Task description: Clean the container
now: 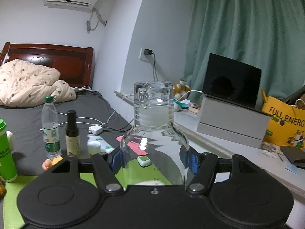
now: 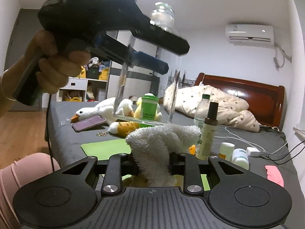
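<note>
A large clear bottle (image 1: 154, 137) with a clear cap stands upright between my left gripper's (image 1: 154, 160) blue-padded fingers (image 1: 193, 163), which are shut on its body. In the right wrist view the same bottle (image 2: 148, 87) hangs in the air above the bed, held by the left gripper (image 2: 150, 61) in a person's hand. My right gripper (image 2: 152, 160) is shut on a white fluffy cloth (image 2: 162, 141), held just below the bottle's base.
A green mat (image 2: 106, 148) lies on the grey bed. On it stand a water bottle (image 1: 50, 127), a dark spray bottle (image 1: 72, 133), a green cup (image 1: 6, 152) and small jars (image 1: 94, 146). Plush toys (image 2: 106, 110), a phone (image 2: 88, 123), cables, a laptop (image 1: 231, 80).
</note>
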`<state>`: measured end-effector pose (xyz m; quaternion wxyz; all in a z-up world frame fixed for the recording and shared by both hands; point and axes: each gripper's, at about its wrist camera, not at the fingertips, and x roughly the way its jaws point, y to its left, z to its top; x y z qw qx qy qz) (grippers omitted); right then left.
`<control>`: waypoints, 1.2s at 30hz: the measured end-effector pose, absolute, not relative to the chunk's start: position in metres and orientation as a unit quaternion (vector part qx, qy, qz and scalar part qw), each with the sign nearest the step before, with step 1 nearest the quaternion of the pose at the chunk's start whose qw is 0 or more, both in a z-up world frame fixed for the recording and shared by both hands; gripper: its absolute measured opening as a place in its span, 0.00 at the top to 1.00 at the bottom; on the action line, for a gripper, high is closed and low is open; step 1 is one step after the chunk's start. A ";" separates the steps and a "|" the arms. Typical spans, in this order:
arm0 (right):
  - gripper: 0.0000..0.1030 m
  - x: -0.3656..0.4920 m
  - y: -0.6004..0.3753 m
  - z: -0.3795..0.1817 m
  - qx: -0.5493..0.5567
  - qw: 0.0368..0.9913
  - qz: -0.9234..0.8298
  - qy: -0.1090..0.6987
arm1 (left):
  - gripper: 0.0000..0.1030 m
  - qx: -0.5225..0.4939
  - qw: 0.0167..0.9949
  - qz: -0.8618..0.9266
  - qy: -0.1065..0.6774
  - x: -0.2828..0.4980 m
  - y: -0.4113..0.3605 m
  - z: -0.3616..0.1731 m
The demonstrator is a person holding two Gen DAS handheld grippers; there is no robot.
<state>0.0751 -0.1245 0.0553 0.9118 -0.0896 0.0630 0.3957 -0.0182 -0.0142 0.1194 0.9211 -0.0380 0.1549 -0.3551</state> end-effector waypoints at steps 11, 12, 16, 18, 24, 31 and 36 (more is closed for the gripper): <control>0.73 0.076 -0.107 0.055 -0.084 0.898 0.429 0.059 | 0.38 -0.044 0.917 -0.369 0.144 -0.018 -0.025 0.119; 0.73 0.074 -0.106 0.055 -0.084 0.896 0.433 0.059 | 0.38 -0.045 0.917 -0.369 0.144 -0.017 -0.025 0.119; 0.73 0.068 -0.111 0.057 -0.090 0.895 0.432 0.057 | 0.38 -0.045 0.920 -0.363 0.142 -0.014 -0.024 0.118; 0.73 0.065 -0.113 0.058 -0.092 0.895 0.432 0.057 | 0.38 -0.041 0.922 -0.359 0.141 -0.013 -0.022 0.118; 0.73 0.057 -0.120 0.062 -0.100 0.895 0.431 0.055 | 0.38 -0.039 0.927 -0.345 0.142 -0.011 -0.016 0.117; 0.73 0.047 -0.129 0.066 -0.109 0.895 0.429 0.053 | 0.38 -0.038 0.929 -0.338 0.146 -0.011 -0.008 0.116; 0.73 0.047 -0.119 0.062 -0.111 0.901 0.417 0.055 | 0.38 -0.038 0.927 -0.341 0.150 -0.013 -0.005 0.116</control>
